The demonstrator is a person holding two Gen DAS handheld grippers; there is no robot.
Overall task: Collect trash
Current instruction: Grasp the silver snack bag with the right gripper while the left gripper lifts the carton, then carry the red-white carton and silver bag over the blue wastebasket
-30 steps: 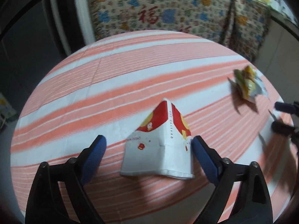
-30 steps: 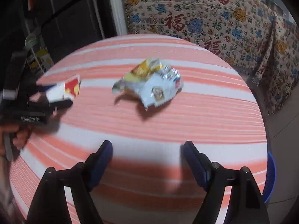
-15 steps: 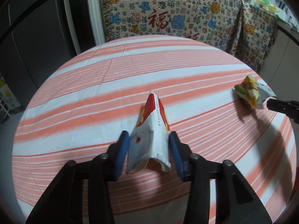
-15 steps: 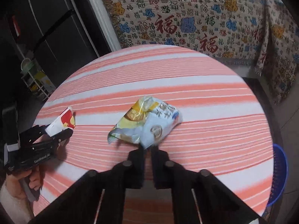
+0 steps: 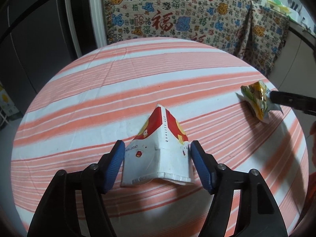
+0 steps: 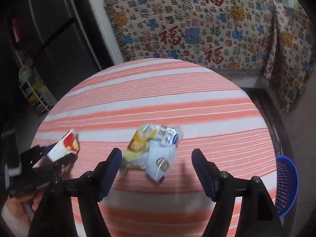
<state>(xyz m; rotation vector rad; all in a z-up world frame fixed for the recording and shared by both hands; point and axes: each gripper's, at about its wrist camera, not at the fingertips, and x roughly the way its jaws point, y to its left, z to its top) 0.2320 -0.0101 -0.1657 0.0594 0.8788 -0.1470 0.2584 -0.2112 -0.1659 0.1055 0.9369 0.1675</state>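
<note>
A flattened red and white paper cup [image 5: 160,150] lies on the round striped table [image 5: 118,90]. My left gripper [image 5: 158,164] is open, with a blue pad on each side of the cup; I cannot tell if they touch it. A crumpled yellow and white snack wrapper [image 6: 152,150] lies near the table's front in the right wrist view. My right gripper [image 6: 156,167] is open around it. The wrapper also shows in the left wrist view [image 5: 256,100], and the cup in the right wrist view [image 6: 65,146].
A blue mesh basket [image 6: 286,183] stands on the floor beside the table at the right. A sofa under a patterned cover [image 6: 207,29] runs behind the table. A dark fridge [image 6: 49,29] and a small rack [image 6: 35,94] stand at the left.
Half a second ago both grippers were shut, the left on the cup and the right on the wrapper. Now both are open again and the cup has spread back out.
</note>
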